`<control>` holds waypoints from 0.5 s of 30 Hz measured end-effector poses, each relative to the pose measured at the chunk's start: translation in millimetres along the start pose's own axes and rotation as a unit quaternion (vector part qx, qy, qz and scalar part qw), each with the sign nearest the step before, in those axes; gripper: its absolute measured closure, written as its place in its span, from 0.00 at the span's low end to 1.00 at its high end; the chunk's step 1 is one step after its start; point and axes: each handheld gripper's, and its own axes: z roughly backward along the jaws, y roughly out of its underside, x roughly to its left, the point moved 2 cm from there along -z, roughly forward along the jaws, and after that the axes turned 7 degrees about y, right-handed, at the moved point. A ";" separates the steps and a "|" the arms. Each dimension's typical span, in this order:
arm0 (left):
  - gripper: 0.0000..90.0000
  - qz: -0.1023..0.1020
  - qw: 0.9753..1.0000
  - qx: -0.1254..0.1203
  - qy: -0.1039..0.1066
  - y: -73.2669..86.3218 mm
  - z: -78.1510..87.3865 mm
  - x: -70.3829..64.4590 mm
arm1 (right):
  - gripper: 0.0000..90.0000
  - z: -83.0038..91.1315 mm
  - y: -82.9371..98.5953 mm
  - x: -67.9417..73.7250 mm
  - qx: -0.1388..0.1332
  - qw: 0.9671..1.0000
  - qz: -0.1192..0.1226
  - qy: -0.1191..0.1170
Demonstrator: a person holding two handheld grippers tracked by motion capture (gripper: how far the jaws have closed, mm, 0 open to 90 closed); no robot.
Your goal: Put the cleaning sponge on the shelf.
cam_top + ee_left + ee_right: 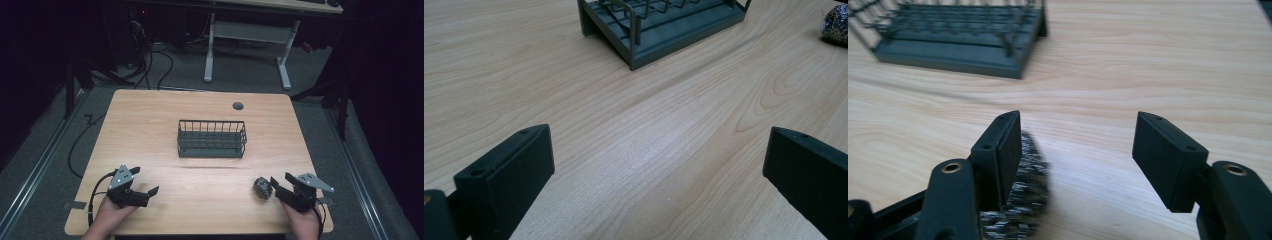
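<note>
A dark wire basket (212,138) stands empty at the middle of the wooden table (200,200). A small speckled black-and-silver wad (262,187), like a metal scrubber, lies near the front right. My right gripper (281,178) is open just to its right. In the right gripper view the wad (1023,200) sits by the left jaw, partly hidden behind it, and the gap at my right gripper (1078,135) holds nothing. My left gripper (145,180) rests open at the front left. The left gripper (659,150) faces the basket (664,25), with the wad (836,22) far right.
A round cable hole (238,106) sits at the table's back edge. Beyond it, white desk legs (209,50) and cables lie on the grey floor. Bare wood stretches between the grippers and the basket (948,50).
</note>
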 end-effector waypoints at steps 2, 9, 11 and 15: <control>0.01 0.003 1.000 0.001 -0.002 0.0 -0.1 0.9 | 0.42 -2.4 2.1 -4.9 0.005 1.000 -0.005 0.009; 0.01 0.003 1.000 0.005 -0.004 0.5 -0.5 1.0 | 0.41 -2.6 2.7 -7.9 0.007 1.000 -0.001 0.019; 0.01 0.003 1.000 0.004 -0.003 0.4 -0.5 1.0 | 0.41 -2.8 3.0 -7.7 0.008 1.000 -0.001 0.021; 0.01 0.003 1.000 0.004 -0.002 0.4 -0.5 1.1 | 0.41 -3.2 3.7 -6.7 0.013 1.000 0.003 0.022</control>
